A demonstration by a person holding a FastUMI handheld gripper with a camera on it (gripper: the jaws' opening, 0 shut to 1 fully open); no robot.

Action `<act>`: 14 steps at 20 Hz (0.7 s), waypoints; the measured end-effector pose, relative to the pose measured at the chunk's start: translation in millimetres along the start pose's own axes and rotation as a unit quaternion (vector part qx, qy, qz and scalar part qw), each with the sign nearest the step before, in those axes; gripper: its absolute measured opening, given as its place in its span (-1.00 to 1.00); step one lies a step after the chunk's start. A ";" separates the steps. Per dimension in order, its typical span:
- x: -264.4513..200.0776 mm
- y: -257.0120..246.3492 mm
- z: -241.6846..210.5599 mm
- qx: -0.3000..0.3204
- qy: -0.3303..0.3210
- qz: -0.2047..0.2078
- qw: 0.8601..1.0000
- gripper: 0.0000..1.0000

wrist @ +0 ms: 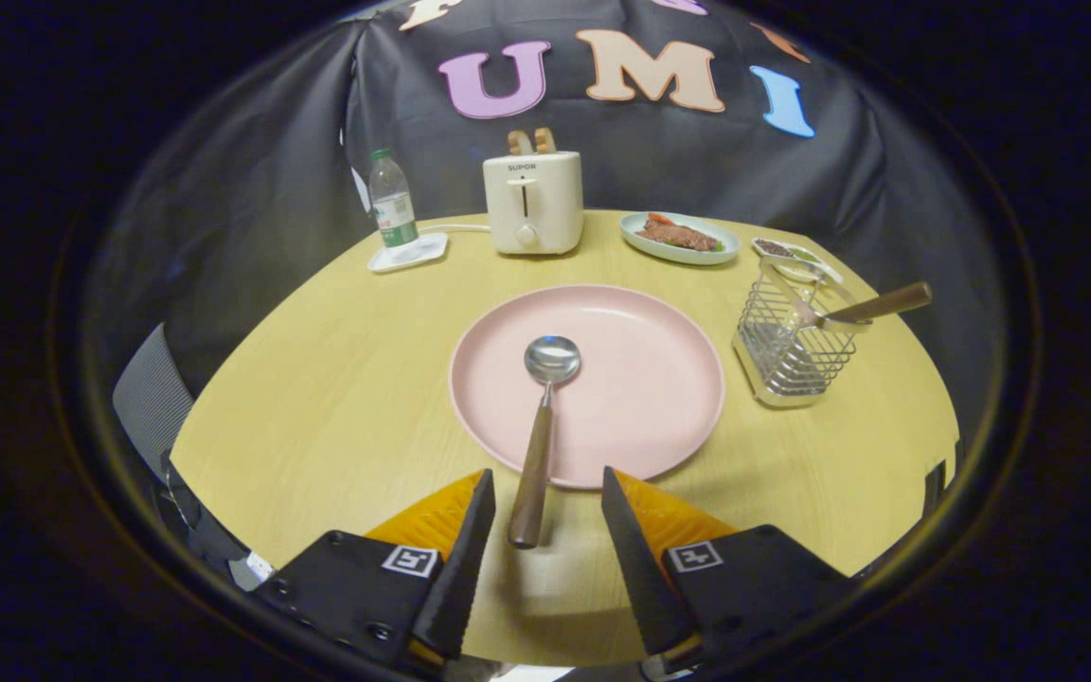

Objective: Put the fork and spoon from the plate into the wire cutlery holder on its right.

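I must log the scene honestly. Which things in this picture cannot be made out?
- Utensil in the wire cutlery holder, gripper view: its head is hidden by the wires; fork or not is unclear.
- Spoon handle end, between the open gripper fingers: its height above the table is unclear.
- Small dish contents: too small.

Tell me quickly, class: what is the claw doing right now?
Claw: open, holding nothing; the spoon handle lies between its fingers, untouched, bowl resting on the pink plate.

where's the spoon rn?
Gripper view: the spoon lies with its bowl on the pink plate, its handle over the near rim, the end between the open gripper fingers. Wire cutlery holder stands to its right.
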State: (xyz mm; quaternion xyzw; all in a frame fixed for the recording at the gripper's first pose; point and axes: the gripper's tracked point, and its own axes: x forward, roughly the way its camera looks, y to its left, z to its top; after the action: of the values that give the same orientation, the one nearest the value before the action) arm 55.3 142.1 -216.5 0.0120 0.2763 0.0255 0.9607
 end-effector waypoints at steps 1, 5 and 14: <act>-1.4 0.2 -1.4 0.001 0.001 0.001 1.000 0.21; 1.9 -3.9 -2.6 -0.004 0.008 -0.008 1.000 -0.44; -5.3 -8.3 0.9 -0.033 0.008 -0.020 0.999 -0.80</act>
State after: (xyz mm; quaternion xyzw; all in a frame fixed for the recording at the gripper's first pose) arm 51.7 133.5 -213.3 -0.0253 0.2830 0.0150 0.9587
